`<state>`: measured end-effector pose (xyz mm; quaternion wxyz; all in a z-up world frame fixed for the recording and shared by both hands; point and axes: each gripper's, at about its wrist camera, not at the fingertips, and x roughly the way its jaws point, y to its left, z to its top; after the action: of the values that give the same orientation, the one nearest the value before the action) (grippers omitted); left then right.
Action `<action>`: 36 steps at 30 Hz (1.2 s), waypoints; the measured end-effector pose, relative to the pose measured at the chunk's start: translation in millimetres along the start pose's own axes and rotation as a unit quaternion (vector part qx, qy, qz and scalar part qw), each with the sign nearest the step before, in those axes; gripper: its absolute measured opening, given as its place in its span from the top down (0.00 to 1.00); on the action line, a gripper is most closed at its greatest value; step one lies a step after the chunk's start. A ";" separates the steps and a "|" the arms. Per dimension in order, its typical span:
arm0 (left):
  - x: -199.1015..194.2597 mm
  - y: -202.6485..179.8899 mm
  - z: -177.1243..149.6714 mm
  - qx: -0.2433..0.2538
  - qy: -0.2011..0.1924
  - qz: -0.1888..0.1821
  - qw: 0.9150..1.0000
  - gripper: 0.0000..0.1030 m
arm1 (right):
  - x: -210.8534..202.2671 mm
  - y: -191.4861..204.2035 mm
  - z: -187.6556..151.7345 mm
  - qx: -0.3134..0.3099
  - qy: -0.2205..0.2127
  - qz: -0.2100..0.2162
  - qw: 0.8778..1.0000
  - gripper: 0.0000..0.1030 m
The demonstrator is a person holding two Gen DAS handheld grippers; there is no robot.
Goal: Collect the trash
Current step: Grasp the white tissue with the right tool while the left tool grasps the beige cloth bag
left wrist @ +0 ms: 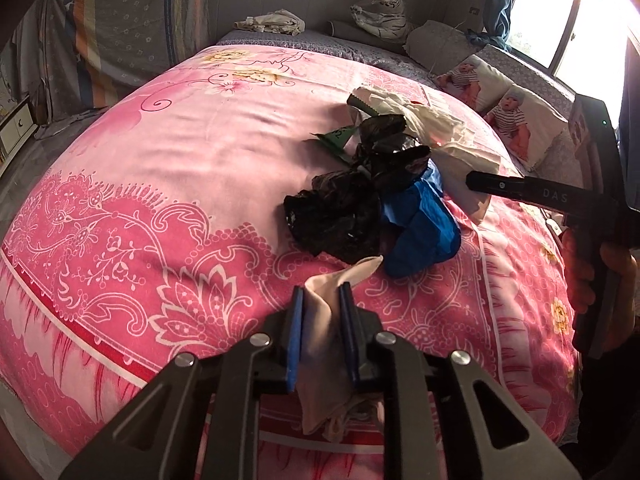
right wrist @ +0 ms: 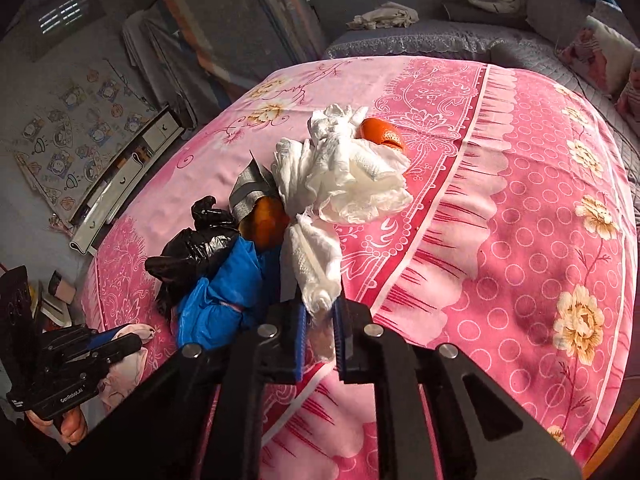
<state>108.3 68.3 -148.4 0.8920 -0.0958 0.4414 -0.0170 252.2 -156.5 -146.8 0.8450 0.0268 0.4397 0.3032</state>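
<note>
A pink flowered bedspread [left wrist: 192, 168] lies under both claws. Just beyond their tips sits the trash heap: white tissue [right wrist: 340, 172], a black plastic bag [left wrist: 340, 216], a blue bag [left wrist: 420, 224], orange peel [right wrist: 380, 134] at its far side. The left claw [left wrist: 322, 296] is clamped on a pale pink rag [left wrist: 320, 344]. The right claw [right wrist: 320, 308] pinches the near twisted end of the tissue.
</note>
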 end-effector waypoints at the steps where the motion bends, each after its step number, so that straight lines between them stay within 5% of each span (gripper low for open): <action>1: -2.2 -0.5 0.0 0.001 -0.003 -0.001 1.000 0.84 | -5.4 0.7 -1.9 -0.002 -0.004 0.000 1.000 0.90; 21: -51.1 -37.0 16.4 0.041 -0.073 -0.030 0.996 0.95 | -128.9 -7.9 -42.9 0.017 -0.109 -0.003 0.994 0.91; 31: -42.6 -35.5 8.7 0.043 -0.045 -0.023 0.998 0.99 | -150.6 -18.1 -61.4 0.031 -0.121 -0.015 0.992 0.91; 33: -37.2 -30.5 5.5 0.039 -0.030 -0.024 0.999 0.98 | -151.4 -18.9 -63.2 0.034 -0.122 -0.014 0.992 0.91; 36: -27.2 -25.2 3.1 0.034 -0.017 -0.014 0.999 0.74 | -150.9 -18.6 -65.0 0.035 -0.122 -0.009 0.992 0.91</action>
<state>95.5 47.2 -120.5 0.9017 -0.0720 0.4242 -0.0425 147.2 -266.9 -82.7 0.8936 0.0888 0.3441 0.2743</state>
